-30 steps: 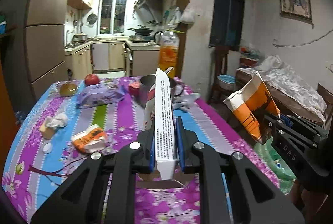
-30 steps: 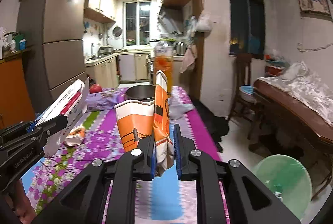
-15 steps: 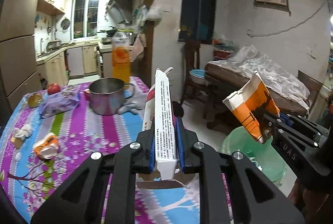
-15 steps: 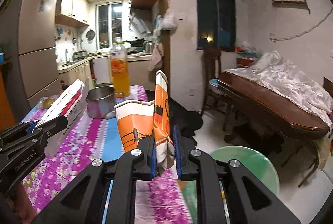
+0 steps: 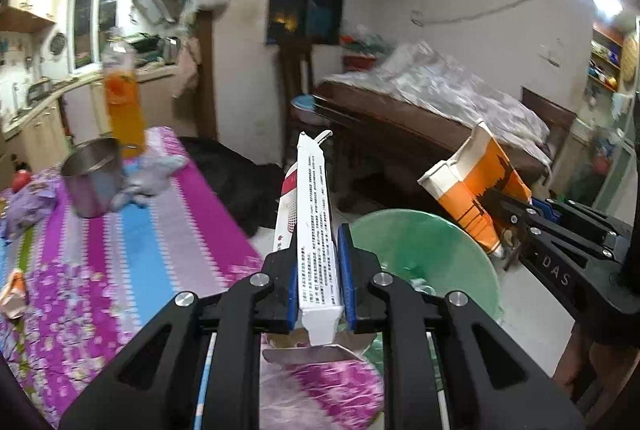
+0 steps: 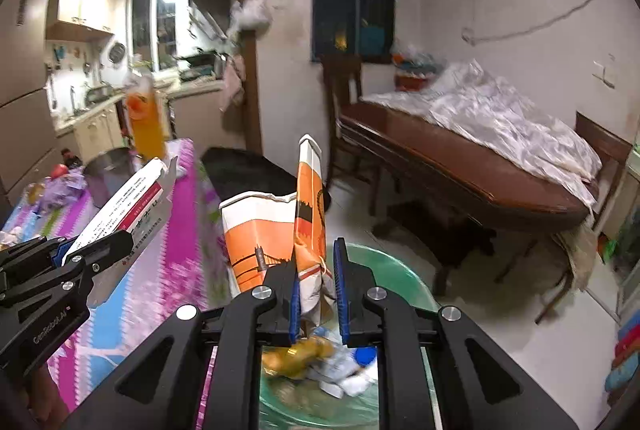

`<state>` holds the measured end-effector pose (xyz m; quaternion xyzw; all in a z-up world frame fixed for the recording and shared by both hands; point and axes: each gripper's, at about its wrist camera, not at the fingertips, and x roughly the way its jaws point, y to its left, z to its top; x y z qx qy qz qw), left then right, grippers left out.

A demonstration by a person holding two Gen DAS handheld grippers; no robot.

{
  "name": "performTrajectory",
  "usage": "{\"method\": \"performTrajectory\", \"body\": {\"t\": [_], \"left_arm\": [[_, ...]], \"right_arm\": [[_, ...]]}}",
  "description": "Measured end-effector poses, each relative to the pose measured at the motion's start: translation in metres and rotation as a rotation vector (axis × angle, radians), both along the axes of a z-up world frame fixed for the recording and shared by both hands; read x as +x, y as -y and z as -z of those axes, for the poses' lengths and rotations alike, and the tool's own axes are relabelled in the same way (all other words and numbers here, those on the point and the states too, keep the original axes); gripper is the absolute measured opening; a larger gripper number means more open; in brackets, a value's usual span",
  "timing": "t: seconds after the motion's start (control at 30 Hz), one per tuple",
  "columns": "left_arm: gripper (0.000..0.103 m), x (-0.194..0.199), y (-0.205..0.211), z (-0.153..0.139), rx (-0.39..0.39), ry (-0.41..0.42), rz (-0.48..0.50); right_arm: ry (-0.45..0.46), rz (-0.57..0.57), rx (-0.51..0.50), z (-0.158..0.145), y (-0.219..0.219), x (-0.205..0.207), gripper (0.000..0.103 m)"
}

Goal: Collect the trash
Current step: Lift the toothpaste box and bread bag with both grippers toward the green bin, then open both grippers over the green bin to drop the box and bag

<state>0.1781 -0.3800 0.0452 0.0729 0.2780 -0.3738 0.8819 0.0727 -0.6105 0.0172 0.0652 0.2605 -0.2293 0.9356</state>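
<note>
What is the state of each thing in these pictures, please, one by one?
left gripper: shut on the white box.
white box: held upright, end flap open.
right gripper: shut on the orange carton.
orange carton: crushed, top torn open, held above the bin.
green bin: open, trash inside.
steel pot: upright on the table, no lid.
juice bottle: upright, mostly full; blurred.

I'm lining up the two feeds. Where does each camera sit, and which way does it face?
Left wrist: on the left gripper, facing along its jaws, shut on a white box; table left, green bin ahead.
Right wrist: on the right gripper, above the bin, jaws around an orange carton.
Shared: each shows the other gripper and its load, plus bin and table.
</note>
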Motion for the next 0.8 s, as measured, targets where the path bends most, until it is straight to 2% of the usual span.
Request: {"method": "performTrajectory", "body": {"t": [0.23, 0.5, 0.8], "left_arm": [[0.015, 0.002, 0.052, 0.017, 0.05, -0.091, 0.085], [0.015, 0.016, 0.087, 0.05, 0.114, -0.23, 0.151], [0.016, 0.02, 0.106, 0.073, 0.16, -0.27, 0.155]], "right_arm": [[-0.119, 0.037, 0.074, 0.027, 0.056, 0.003, 0.015], [-0.243, 0.023, 0.162, 0.062, 0.089, 0.02, 0.015], [-0.296, 0.023, 0.196, 0.091, 0.103, 0.027, 0.015]]}}
